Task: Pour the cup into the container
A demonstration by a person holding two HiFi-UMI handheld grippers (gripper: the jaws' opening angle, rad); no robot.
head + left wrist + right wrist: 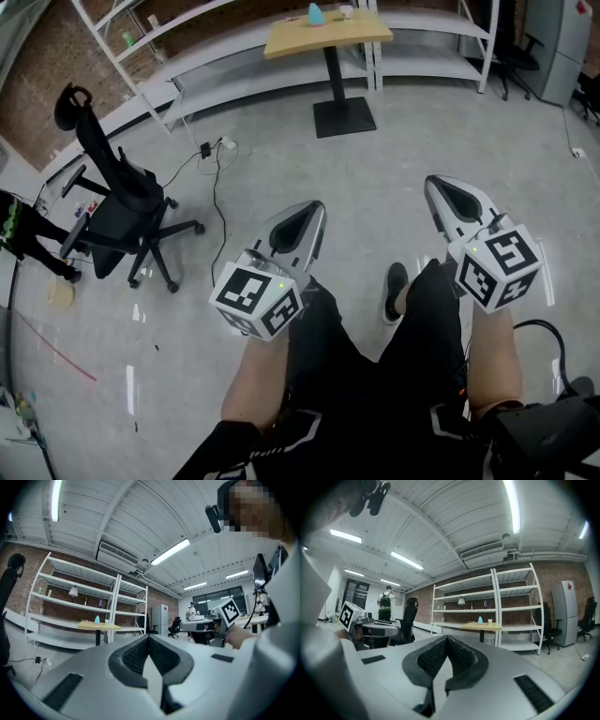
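Note:
A small wooden table (pixel 328 33) stands far ahead across the room. On it are a light blue object (pixel 316 14) and a small white cup (pixel 346 12). Both grippers are held level above the person's legs, far from the table. My left gripper (pixel 317 208) is shut with nothing in it, and so is my right gripper (pixel 434 183). In the left gripper view the jaws (pixel 149 637) meet at their tips, and the table (pixel 99 626) shows small at the left. The right gripper view shows its shut jaws (pixel 447 637), with the table (pixel 481 626), blue object (pixel 480 619) and cup (pixel 490 620) beyond.
A black office chair (pixel 122 202) stands at the left, with cables and a power strip (pixel 214 150) on the grey floor between it and the table. White shelving (pixel 234 47) lines the brick wall behind. A person with a backpack (pixel 385 603) stands by desks at the far left.

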